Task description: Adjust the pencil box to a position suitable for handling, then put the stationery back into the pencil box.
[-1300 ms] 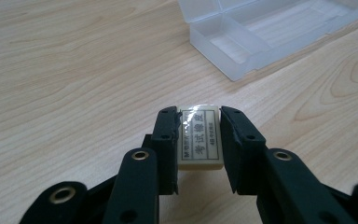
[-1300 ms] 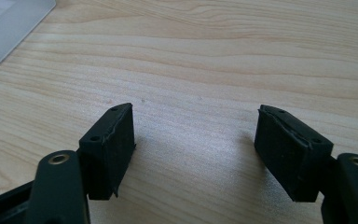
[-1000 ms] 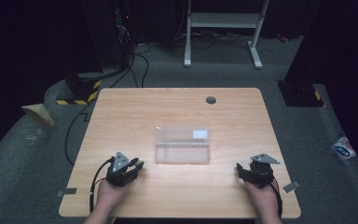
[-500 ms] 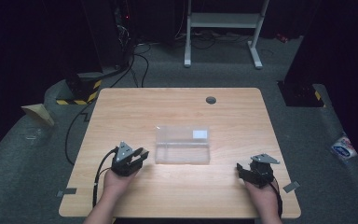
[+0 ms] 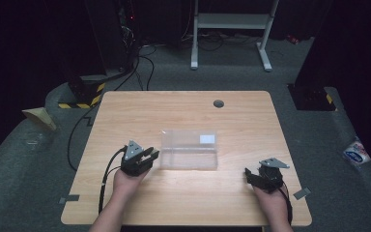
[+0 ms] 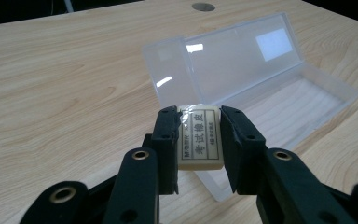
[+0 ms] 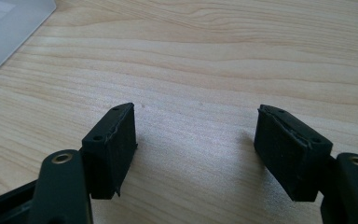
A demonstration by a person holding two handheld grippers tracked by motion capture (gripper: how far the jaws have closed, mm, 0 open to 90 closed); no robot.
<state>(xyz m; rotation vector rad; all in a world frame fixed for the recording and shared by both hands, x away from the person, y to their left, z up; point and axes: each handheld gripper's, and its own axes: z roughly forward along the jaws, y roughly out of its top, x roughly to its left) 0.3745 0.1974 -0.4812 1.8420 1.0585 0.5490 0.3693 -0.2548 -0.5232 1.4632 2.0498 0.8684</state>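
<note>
Two grippers sit at the near edge of our wooden table (image 5: pixel 125 116); the left gripper (image 6: pixel 198 135) has its jaws clamped on a cream eraser (image 6: pixel 199 135) printed with characters, just near the left end of the open clear plastic case (image 5: pixel 189 149) mid-table; the right gripper (image 7: pixel 196 149), well apart at near right, has its jaws spread wide over bare wood, holding nothing.
</note>
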